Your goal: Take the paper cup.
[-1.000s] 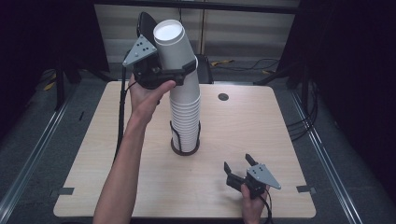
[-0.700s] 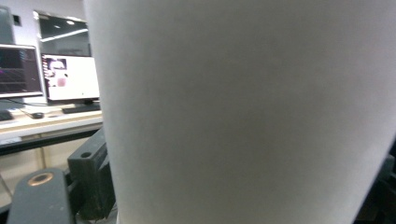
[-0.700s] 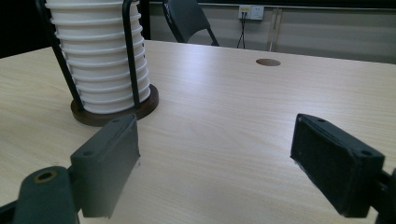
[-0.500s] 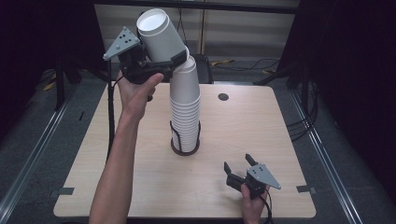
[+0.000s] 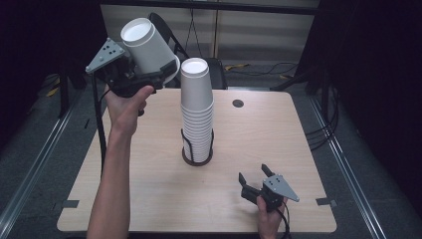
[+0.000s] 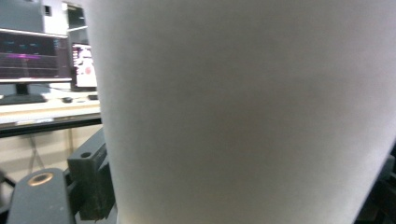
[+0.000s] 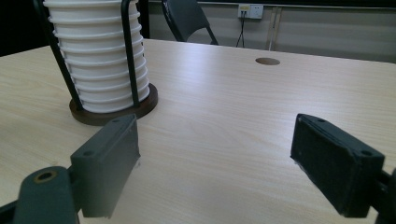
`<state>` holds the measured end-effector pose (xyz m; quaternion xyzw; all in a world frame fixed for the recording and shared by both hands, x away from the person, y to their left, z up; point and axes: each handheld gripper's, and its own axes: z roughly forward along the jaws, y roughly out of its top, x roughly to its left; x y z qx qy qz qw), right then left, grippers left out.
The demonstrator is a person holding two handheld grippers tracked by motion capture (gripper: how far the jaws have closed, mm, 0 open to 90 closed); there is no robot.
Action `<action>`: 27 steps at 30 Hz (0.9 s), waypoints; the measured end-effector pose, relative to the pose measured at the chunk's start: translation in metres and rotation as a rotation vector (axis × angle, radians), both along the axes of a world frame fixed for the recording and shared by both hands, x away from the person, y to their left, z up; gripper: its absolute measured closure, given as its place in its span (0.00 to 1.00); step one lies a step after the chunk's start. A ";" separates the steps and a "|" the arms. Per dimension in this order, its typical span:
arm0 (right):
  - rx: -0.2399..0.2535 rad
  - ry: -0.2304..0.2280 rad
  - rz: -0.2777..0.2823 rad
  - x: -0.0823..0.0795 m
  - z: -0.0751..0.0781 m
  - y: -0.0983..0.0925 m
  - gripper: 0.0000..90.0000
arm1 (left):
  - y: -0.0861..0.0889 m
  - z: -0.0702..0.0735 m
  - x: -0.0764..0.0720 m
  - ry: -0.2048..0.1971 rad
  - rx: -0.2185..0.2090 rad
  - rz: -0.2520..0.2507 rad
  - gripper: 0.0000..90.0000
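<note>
One plain white paper cup (image 5: 149, 47)

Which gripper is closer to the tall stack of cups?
Left. The left gripper holds one cup up beside the stack's top; the right gripper rests on the table, farther off.

Lab: monitors (image 6: 44, 56) on desk, floor rails (image 5: 30, 164)

Left gripper view: white cup (image 6: 243, 112) fills most of the frame, top and bottom cut off; right-hand finger hidden behind it. Right gripper view: cup stack (image 7: 98, 56) cut off at the top edge. High view: holder base (image 5: 197, 158) partly hidden by the stacked cups.
</note>
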<state>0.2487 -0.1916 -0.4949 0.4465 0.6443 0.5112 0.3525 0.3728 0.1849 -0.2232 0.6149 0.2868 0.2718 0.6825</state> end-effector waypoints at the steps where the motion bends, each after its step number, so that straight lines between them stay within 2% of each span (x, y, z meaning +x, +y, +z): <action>1: -0.002 0.000 -0.001 0.000 0.000 0.000 0.17 | 0.004 -0.002 -0.001 0.008 -0.007 0.003 0.15; 2: -0.003 0.002 0.001 0.000 0.000 0.000 0.17 | 0.006 -0.003 0.000 0.011 -0.018 0.002 0.15; 7: -0.003 0.002 0.003 0.000 0.000 0.000 0.17 | 0.017 -0.015 0.001 0.047 -0.017 0.031 0.15; 10: -0.007 0.005 0.003 0.000 0.000 0.000 0.17 | 0.022 -0.025 0.003 0.079 -0.027 0.026 0.15; 12: -0.008 0.005 0.003 0.000 0.000 0.000 0.17 | 0.024 -0.031 0.004 0.092 -0.012 0.033 0.15; 15: -0.008 0.003 0.001 0.000 0.000 0.000 0.17 | 0.026 -0.039 0.004 0.108 -0.019 0.025 0.15; 18: -0.007 0.004 0.001 0.000 0.000 0.001 0.17 | 0.027 -0.046 0.004 0.125 -0.009 0.033 0.15; 21: -0.008 -0.002 0.000 0.000 0.000 0.001 0.17 | 0.027 -0.056 0.005 0.154 0.016 0.038 0.15; 27: -0.014 -0.006 0.001 -0.001 0.000 0.001 0.16 | 0.026 -0.074 0.004 0.192 0.013 0.019 0.15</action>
